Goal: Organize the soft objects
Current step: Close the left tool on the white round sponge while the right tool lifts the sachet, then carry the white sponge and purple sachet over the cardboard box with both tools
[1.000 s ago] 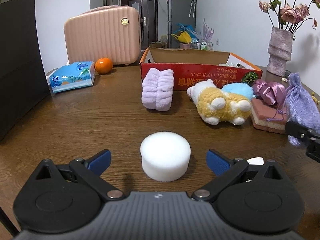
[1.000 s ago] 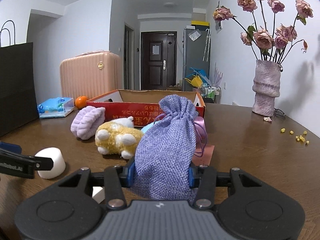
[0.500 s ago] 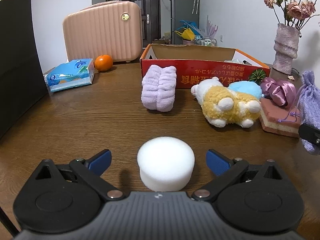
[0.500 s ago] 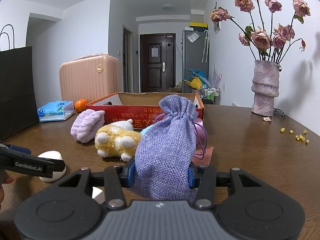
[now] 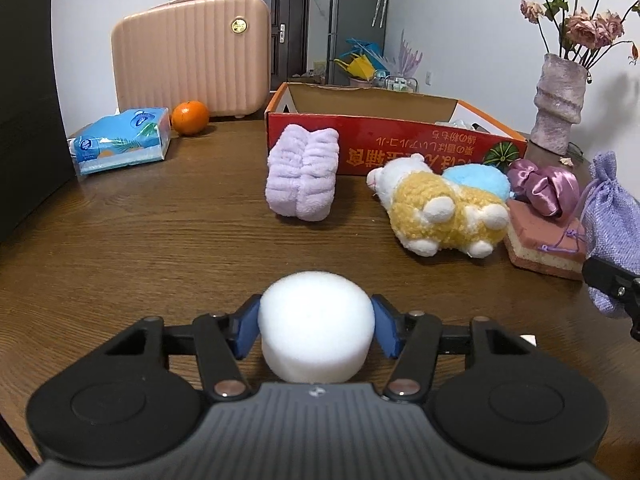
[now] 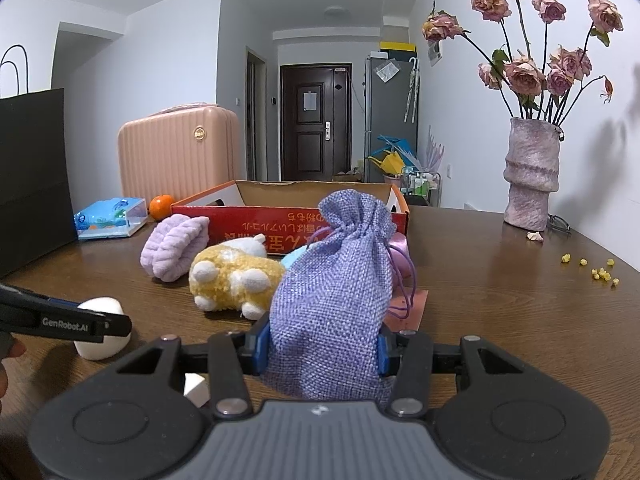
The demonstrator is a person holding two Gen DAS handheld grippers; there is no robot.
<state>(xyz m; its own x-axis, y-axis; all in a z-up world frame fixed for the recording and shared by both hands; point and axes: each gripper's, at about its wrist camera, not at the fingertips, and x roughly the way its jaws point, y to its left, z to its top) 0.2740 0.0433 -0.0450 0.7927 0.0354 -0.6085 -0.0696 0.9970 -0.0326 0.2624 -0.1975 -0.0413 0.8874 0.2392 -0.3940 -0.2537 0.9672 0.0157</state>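
A white foam puck [image 5: 316, 320] sits on the wooden table between the blue pads of my left gripper [image 5: 316, 330]. Its jaws are closing and the pads touch the puck's sides. My right gripper [image 6: 322, 346] is shut on a lilac burlap drawstring bag [image 6: 332, 280], held upright just above the table. Beyond lie a purple towel roll [image 5: 302, 176], a yellow-and-white plush [image 5: 444, 208], a blue plush [image 5: 476, 174], a satin scrunchie [image 5: 544, 184] and a pink sponge [image 5: 540, 244]. They lie in front of an open red cardboard box [image 5: 400, 148].
A pink suitcase [image 5: 192, 56], an orange [image 5: 190, 117] and a tissue pack [image 5: 120, 140] stand at the back left. A black paper bag [image 6: 32, 172] lines the left edge. A vase of dried roses [image 6: 530, 172] and yellow crumbs [image 6: 596, 270] are on the right.
The left gripper's jaws have come in from wide open onto the white foam puck, after edging forward around it. The right gripper and its bag have stayed put.
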